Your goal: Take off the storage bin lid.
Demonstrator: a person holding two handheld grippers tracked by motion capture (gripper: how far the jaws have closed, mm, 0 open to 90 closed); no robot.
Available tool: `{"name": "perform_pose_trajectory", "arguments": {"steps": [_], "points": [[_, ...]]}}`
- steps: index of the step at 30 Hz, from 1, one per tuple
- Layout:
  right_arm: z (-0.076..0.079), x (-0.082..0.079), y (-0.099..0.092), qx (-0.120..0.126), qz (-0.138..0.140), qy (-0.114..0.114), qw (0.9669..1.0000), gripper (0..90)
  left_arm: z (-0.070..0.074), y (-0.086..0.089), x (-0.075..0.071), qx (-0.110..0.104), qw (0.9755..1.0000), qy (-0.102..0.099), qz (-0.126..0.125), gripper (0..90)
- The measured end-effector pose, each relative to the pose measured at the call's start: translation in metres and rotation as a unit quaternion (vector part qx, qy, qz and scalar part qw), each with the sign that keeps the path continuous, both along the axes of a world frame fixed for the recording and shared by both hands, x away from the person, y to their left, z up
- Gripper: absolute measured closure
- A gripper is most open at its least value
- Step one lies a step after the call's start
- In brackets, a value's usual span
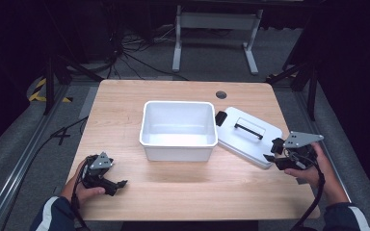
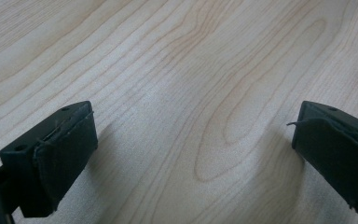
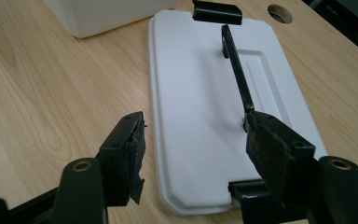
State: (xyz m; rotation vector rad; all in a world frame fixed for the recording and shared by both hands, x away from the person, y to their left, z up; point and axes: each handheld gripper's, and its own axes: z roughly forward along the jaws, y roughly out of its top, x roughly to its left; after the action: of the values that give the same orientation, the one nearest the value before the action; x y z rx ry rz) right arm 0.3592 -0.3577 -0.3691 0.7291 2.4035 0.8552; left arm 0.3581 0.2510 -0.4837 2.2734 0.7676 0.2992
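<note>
Right gripper: jaws wide apart, hovering at the near end of the lid, clamping nothing.
Left gripper: jaws spread, low over bare table.
Lid: white, black handle, flat just right of the tub.
Tub: white, open, mid-table.
</note>
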Motion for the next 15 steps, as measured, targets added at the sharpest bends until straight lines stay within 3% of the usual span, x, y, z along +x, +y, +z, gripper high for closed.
{"name": "perform_pose_trajectory", "arguments": {"steps": [10, 15], "points": [[-0.014, -0.014, -0.005, -0.001, 0.0, -0.006, 1.0, 36.8, 0.0, 0.0, 0.0, 0.0, 1.0, 0.0, 0.0, 0.5], [-0.03, -0.022, -0.01, 0.003, 0.001, -0.006, 1.0, 35.1, 0.0, 0.0, 0.0, 0.0, 1.0, 0.0, 0.0, 0.5]]}}
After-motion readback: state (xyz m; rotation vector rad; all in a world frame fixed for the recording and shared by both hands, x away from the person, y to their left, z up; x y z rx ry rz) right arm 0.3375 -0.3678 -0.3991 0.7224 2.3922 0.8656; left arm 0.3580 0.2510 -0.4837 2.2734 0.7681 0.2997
